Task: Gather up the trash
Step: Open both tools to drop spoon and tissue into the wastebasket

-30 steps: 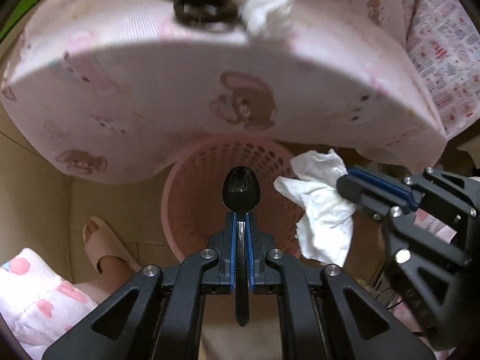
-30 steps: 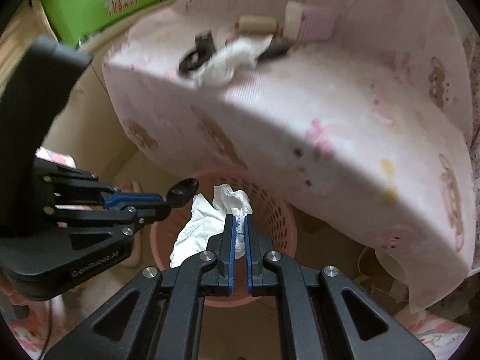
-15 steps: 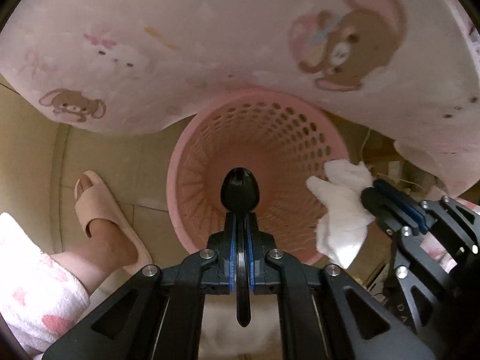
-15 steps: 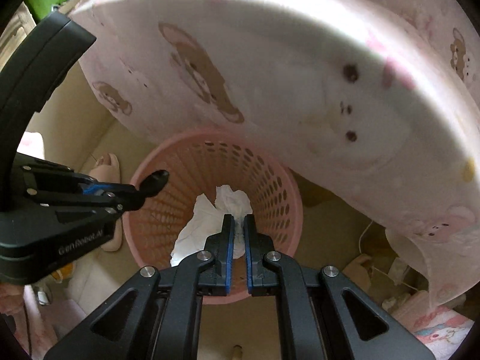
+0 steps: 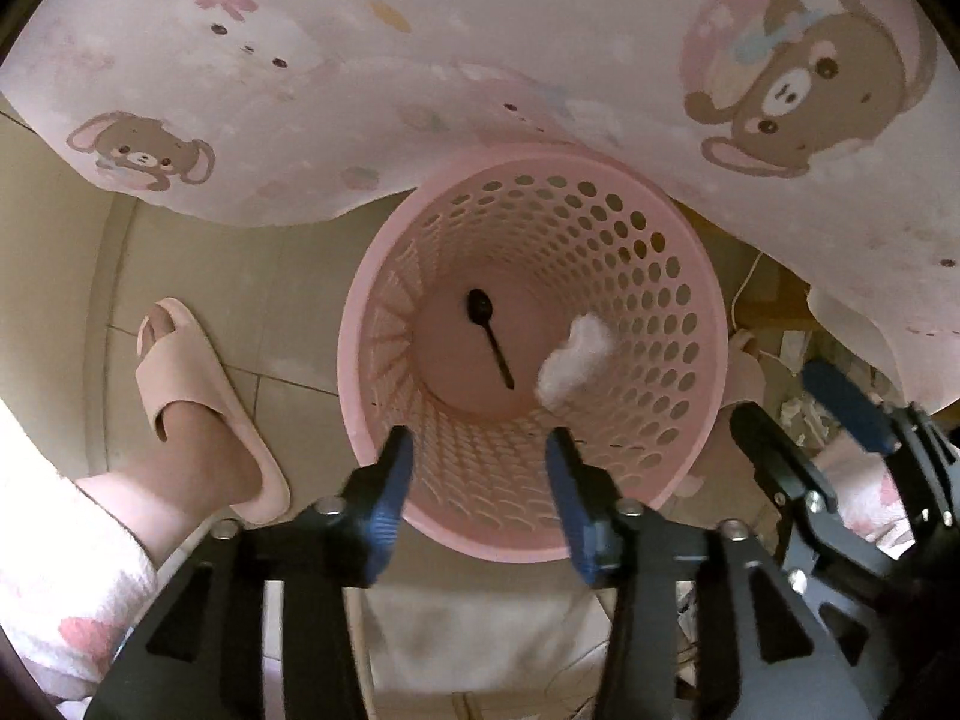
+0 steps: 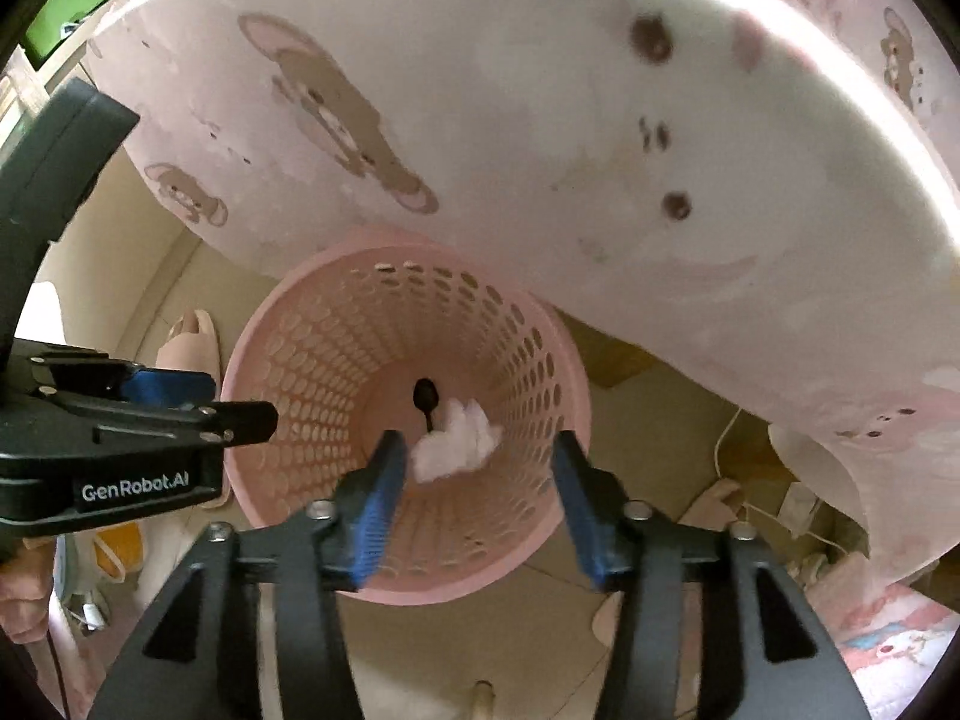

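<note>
— Both claws hang spread over the pink basket (image 5: 702,324): the left gripper (image 5: 480,480) has its blue pads wide apart with nothing between them, and the right gripper (image 6: 474,480) is just as wide and just as bare.

— So where is the trash?

— Inside the basket. A black spoon (image 5: 489,327) lies flat on the basket floor, bowl toward the far wall. A crumpled white tissue (image 5: 576,354) shows beside its handle end, blurred; I cannot tell whether it rests on the floor or hangs in mid-air.

— Which step is that, by your reckoning?

— The drop-off, I'd say. These two pieces are in and both claws are free. The next move likely calls for lifting clear of the rim and going for whatever trash remains; none shows in either view, so where it lies I cannot say.

— And what carries the basket?

— A tiled beige floor (image 5: 198,276). The basket's far rim sits tucked under the hanging edge of a pink tablecloth (image 5: 480,72) printed with bears and rabbits, so any rise has to mind that overhang.

— Anything else around?

— A foot in a pink slipper (image 5: 198,396) stands on the floor just left of the basket. White cables (image 6: 774,516) trail on the floor off to its right, under the cloth's edge.
</note>
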The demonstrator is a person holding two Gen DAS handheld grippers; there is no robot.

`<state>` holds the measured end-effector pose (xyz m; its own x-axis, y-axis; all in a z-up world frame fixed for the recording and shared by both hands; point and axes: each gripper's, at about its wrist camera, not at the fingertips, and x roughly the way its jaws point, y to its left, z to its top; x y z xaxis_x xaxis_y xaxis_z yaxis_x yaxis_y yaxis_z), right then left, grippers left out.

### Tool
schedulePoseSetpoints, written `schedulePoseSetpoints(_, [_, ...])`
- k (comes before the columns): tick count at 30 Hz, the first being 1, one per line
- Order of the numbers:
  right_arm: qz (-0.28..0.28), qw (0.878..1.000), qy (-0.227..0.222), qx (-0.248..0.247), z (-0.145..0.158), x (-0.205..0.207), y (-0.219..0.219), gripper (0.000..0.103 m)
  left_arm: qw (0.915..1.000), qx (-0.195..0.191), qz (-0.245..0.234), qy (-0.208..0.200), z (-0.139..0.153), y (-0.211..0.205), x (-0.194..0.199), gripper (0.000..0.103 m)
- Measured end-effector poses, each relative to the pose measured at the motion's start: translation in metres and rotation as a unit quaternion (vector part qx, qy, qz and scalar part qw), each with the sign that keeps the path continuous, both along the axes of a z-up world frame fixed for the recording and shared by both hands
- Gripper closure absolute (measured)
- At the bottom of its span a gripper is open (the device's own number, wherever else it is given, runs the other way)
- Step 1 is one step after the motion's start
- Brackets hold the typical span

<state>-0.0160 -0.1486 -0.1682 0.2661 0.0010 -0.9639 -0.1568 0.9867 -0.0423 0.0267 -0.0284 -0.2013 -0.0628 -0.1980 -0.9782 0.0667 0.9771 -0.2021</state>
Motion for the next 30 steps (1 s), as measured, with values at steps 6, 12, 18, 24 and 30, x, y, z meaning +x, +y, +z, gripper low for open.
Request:
schedulePoseSetpoints(6, [0.000,1.000,-0.008,-0.005,0.008,0.000,0.000,0.039,0.9998,0.019,-0.002,-0.007,0.005,0.002,0.000,0.047])
schedulePoseSetpoints(12, [-0.002,1.000,-0.025,-0.009,0.021,0.000,-0.003,0.039,0.9988,0.034,-0.002,-0.036,0.021,0.004,0.001,0.047])
schedulePoseSetpoints(18, [-0.011,0.998,-0.067,-0.007,0.050,-0.005,-0.011,0.035,0.9920,0.065,0.001,-0.108,0.051,0.009,0.006,0.047])
schedulePoseSetpoints(24, [0.004,0.994,-0.113,0.013,0.081,-0.019,-0.010,0.031,0.9786,0.074,0.008,-0.192,0.092,0.018,0.004,0.047])
schedulePoseSetpoints(30, [0.016,0.982,-0.187,0.013,0.120,-0.037,-0.006,0.030,0.9538,0.101,0.010,-0.283,0.130,0.024,-0.003,0.047])
